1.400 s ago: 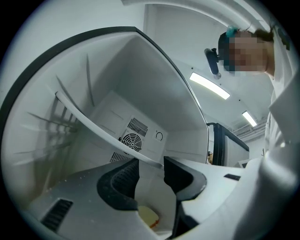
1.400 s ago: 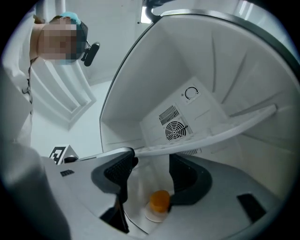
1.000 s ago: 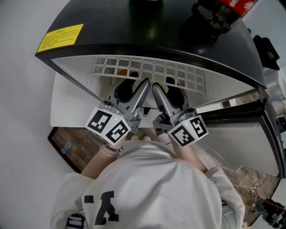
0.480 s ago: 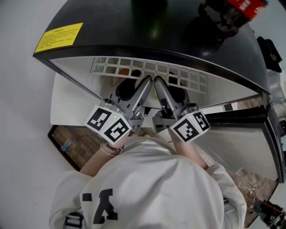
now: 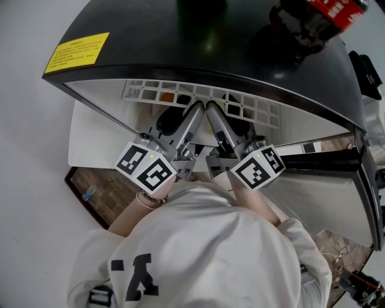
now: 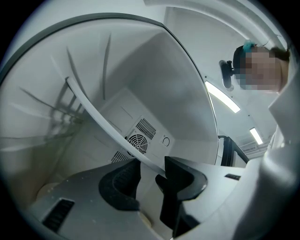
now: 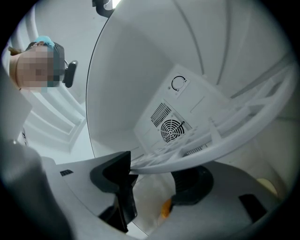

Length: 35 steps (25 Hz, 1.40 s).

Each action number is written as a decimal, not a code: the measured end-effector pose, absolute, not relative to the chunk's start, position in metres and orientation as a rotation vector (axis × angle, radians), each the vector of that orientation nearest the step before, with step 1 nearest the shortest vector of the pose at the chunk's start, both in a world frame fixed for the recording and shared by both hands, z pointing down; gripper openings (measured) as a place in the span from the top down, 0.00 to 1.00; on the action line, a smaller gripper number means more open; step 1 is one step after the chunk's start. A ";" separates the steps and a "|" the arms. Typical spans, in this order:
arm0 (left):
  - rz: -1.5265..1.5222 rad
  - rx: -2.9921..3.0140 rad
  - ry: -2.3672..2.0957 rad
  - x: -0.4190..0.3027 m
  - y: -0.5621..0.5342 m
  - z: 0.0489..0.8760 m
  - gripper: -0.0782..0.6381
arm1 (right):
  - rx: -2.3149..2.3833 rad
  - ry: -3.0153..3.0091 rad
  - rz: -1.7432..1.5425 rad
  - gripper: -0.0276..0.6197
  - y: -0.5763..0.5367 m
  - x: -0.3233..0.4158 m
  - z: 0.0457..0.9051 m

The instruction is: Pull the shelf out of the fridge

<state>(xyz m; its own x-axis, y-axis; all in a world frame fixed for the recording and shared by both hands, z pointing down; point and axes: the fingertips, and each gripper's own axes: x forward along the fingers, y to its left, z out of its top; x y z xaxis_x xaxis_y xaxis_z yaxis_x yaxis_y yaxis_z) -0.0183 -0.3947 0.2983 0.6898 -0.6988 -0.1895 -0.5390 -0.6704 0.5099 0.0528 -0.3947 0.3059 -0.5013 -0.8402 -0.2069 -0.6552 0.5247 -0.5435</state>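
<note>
Evidently the grasp was being set: low in frame, the left gripper (image 6: pixel 149 176) held its fingers apart around the shelf (image 6: pixel 103 122) rim inside the fridge (image 5: pixel 180 48). The right gripper (image 7: pixel 152 180) had just been opening its fingers wide, with the rim between them unpinched. Next, both likely needed closing before pulling.

A yellow label (image 5: pixel 75 51) on the black top of the fridge (image 5: pixel 180 42) carries dark print too small to read. The red label (image 5: pixel 340 7) on a dark bottle (image 5: pixel 301 24) shows cut-off white letters that cannot be read. A circular arrow sign (image 7: pixel 178 83) marks the fridge's back panel (image 7: pixel 192 117). Black blocky print (image 5: pixel 135 280) on the person's pale shirt (image 5: pixel 210 252) is not legible.
</note>
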 end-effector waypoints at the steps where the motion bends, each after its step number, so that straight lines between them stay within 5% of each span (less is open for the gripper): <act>1: -0.520 2.488 -0.963 -0.019 -0.395 0.298 0.66 | -1.216 2.321 -0.552 0.55 -0.395 0.052 0.306; 35: -0.511 2.523 -0.997 -0.030 -0.341 0.298 0.69 | -1.235 2.317 -0.509 0.55 -0.341 0.040 0.307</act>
<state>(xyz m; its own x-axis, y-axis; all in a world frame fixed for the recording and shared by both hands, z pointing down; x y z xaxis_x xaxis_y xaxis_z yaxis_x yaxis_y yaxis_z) -0.0301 -0.3408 0.2978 0.6824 -0.7052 -0.1922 -0.5676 -0.6770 0.4685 0.0403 -0.3411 0.3074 -0.4892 -0.8430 -0.2236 -0.6717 0.5277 -0.5200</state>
